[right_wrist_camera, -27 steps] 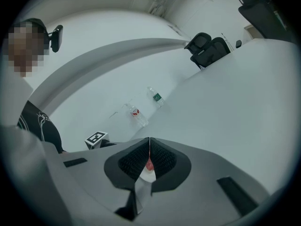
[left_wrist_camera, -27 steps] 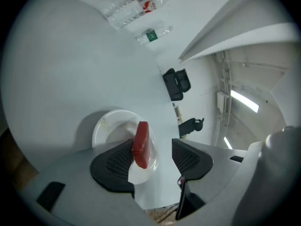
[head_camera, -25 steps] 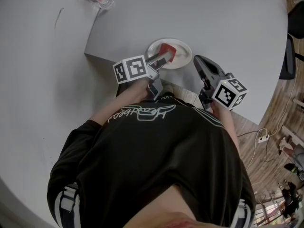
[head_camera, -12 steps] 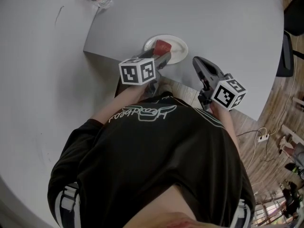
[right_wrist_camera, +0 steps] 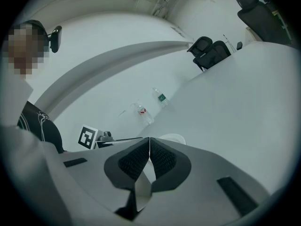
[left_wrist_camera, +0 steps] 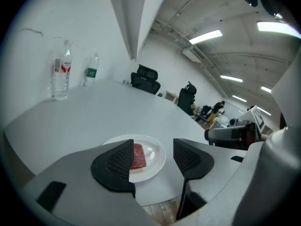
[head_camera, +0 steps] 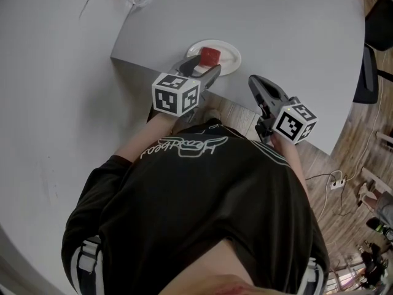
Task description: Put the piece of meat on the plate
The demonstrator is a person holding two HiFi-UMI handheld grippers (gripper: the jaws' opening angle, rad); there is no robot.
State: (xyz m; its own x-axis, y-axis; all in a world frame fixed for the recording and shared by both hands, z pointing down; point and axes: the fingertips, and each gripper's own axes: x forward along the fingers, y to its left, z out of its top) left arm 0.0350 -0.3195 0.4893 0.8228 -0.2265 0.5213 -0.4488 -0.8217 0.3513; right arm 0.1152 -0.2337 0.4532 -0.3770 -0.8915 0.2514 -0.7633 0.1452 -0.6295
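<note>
The piece of meat [head_camera: 210,56] lay flat on the white plate [head_camera: 229,62], and nothing was touching it. The plate sat on the grey table [head_camera: 276,35], close to the edge by the person. To me the job looked done, because the meat was where it should be.

The left gripper [head_camera: 198,70] hung just over the near side of the plate, clear of the meat. Its two fingers were wide apart and closing a little. Nothing was between them, and the meat showed farther off, past the pads. I think it hung there because it had nothing left to carry.

The right gripper [right_wrist_camera: 149,149] was off to the side, away from the plate. Its fingers were pressed together on nothing, likely because it was not needed.

Two water bottles [left_wrist_camera: 61,72] stood far back on the table, out of the way.
</note>
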